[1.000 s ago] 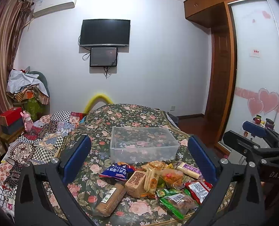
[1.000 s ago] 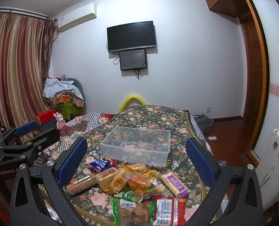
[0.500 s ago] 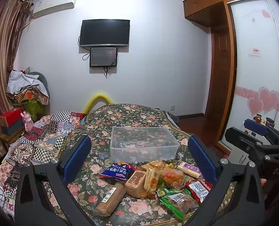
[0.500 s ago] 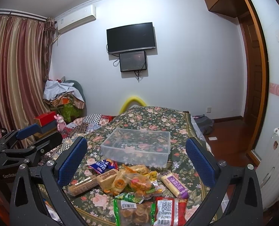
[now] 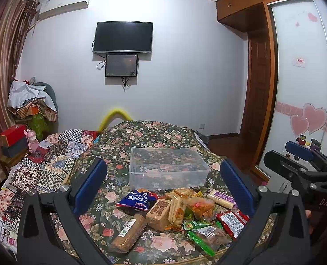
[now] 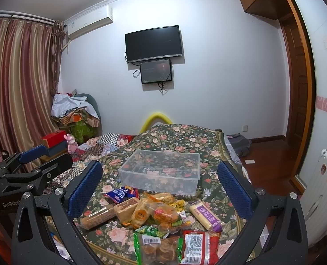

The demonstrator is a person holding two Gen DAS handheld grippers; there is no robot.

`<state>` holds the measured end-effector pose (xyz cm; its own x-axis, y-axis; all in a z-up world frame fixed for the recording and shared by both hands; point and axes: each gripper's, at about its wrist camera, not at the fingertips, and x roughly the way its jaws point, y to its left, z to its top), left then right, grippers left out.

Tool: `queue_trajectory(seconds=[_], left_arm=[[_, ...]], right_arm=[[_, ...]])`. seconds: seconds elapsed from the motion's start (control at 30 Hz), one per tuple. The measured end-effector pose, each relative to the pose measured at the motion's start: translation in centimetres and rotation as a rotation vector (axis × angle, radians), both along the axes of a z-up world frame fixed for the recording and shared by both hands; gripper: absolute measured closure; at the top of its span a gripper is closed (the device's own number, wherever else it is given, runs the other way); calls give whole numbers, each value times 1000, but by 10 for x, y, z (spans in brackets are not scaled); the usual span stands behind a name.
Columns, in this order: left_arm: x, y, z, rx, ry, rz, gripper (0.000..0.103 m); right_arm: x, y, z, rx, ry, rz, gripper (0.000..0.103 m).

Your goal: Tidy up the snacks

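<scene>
A pile of wrapped snacks (image 5: 176,212) lies on the floral-covered table (image 5: 154,132), in front of an empty clear plastic box (image 5: 167,167). The pile holds a blue bag (image 5: 136,199), a brown biscuit roll (image 5: 129,231), a red packet (image 5: 232,219) and a purple-labelled bar (image 5: 220,198). My left gripper (image 5: 163,185) is open and empty above the pile. In the right wrist view the snacks (image 6: 159,216) and the box (image 6: 163,172) show too. My right gripper (image 6: 160,187) is open and empty above them.
A patchwork quilt (image 5: 41,167) lies left of the table. Clothes (image 5: 30,101) and a red box (image 5: 13,132) stand at the far left. A wardrobe with a sliding door (image 5: 302,88) is on the right. A white suitcase (image 6: 324,187) stands at the right.
Both grippers have shifted only slightly; the right gripper has dropped a little in the left wrist view. The snacks and the box have not moved.
</scene>
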<state>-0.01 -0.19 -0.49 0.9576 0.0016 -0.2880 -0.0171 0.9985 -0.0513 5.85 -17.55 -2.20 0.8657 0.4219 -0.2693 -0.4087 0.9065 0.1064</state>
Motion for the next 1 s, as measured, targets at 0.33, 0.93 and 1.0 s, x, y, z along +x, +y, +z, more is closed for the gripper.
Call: queue_trajectory(seconds=[0.33, 0.93, 1.0], left_arm=[[-1, 1, 1, 1, -6, -4, 0], [7, 8, -2, 11, 22, -34, 0], [10, 11, -4, 14, 26, -31, 0]], right_arm=[[0, -2, 2, 7, -2, -1, 0], [11, 3, 1, -4, 23, -7, 0], [17, 2, -2, -10, 40, -35, 0]])
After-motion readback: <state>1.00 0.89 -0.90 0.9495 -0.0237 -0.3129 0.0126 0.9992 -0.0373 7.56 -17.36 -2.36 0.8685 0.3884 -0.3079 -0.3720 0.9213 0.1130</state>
